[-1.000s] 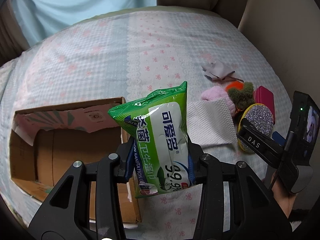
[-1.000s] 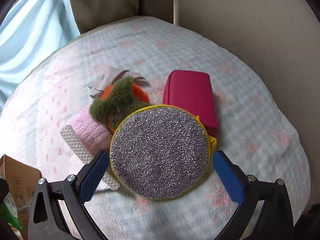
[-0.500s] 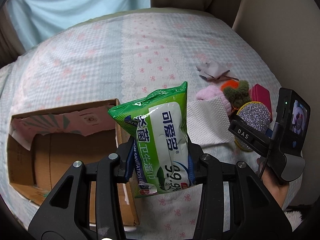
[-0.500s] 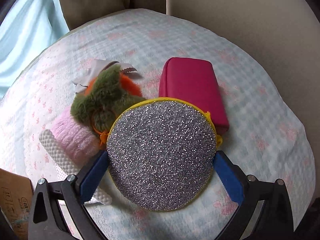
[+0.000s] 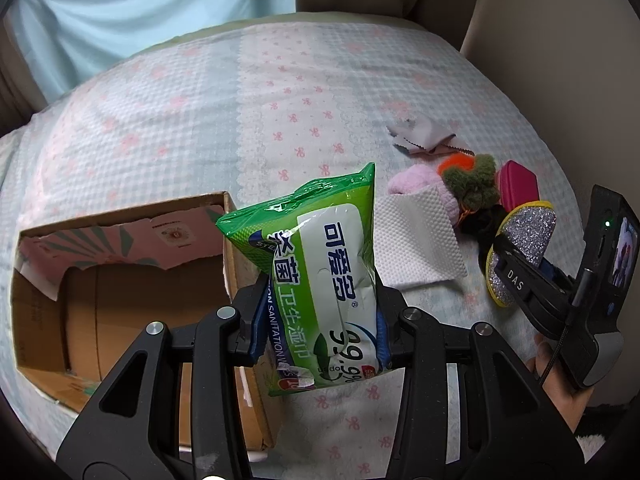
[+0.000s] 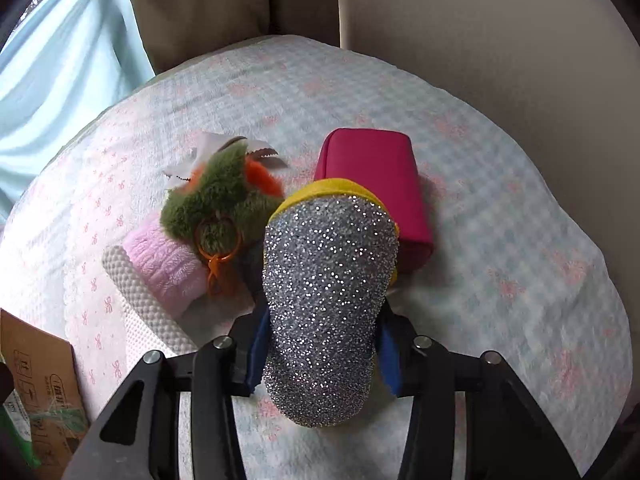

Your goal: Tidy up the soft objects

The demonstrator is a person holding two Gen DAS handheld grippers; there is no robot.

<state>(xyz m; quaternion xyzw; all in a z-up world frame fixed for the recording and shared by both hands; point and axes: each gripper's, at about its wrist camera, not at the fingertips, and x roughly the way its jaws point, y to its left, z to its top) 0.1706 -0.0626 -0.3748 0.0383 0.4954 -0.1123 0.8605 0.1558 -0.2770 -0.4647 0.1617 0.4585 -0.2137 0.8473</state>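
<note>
While left tool (image 5: 320,320) clamped green wet-wipes pack (image 5: 320,276) above bed (image 5: 200,92), cardboard box (image 5: 120,280) beside it looked empty; pack not yet dropped in.

Right wrist view: right tool (image 6: 320,352) closing on glittery round pouch (image 6: 324,288), pads squeezing its sides. Green plush keychain (image 6: 216,204), pink fluffy cloth (image 6: 164,264), magenta pouch (image 6: 376,184), white tissue (image 6: 132,304) remained unsorted on bed.

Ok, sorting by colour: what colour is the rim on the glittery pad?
Yellow, edging the silver glitter pad; the right wrist view shows it best.
</note>
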